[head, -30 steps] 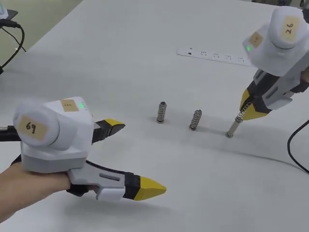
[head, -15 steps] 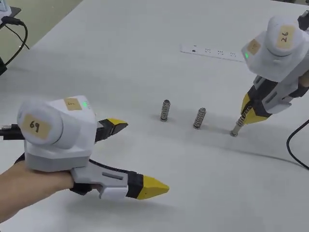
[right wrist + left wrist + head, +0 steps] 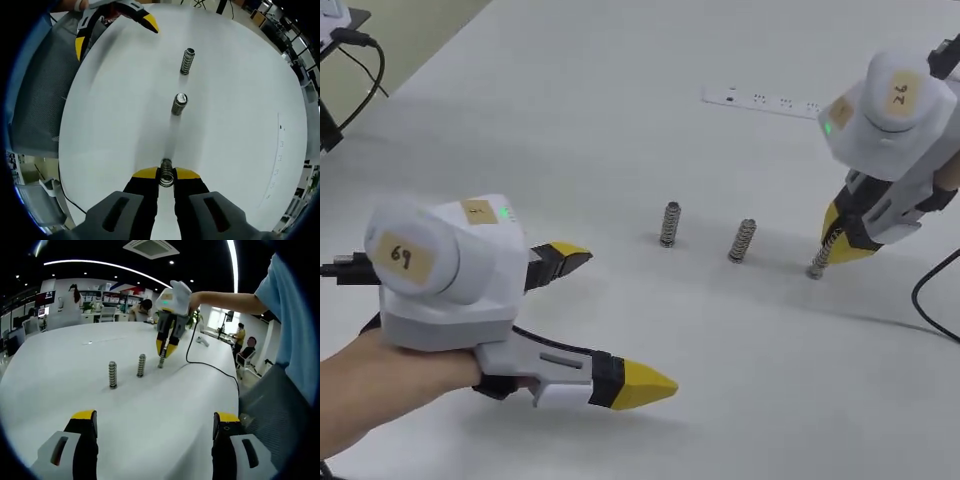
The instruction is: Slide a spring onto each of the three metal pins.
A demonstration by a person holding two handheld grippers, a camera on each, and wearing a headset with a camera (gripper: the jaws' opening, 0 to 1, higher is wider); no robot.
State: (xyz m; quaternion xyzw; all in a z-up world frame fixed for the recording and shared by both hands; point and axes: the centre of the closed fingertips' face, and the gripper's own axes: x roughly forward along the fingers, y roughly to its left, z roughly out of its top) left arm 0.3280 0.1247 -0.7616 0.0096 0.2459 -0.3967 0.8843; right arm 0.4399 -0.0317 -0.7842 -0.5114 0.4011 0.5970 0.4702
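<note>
Right gripper [image 3: 840, 245] pinches a grey coiled spring [image 3: 166, 177] on the tilted third pin [image 3: 816, 268]. Two sprung pins [image 3: 669, 224] stand upright beside that pin. Left gripper [image 3: 625, 320], jaws spread wide, hovers well apart from it.

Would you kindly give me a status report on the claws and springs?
Left claw open, empty. Right claw shut on third spring, partway down its pin. Middle spring and end spring seated on pins. Power strip beyond, well apart.
</note>
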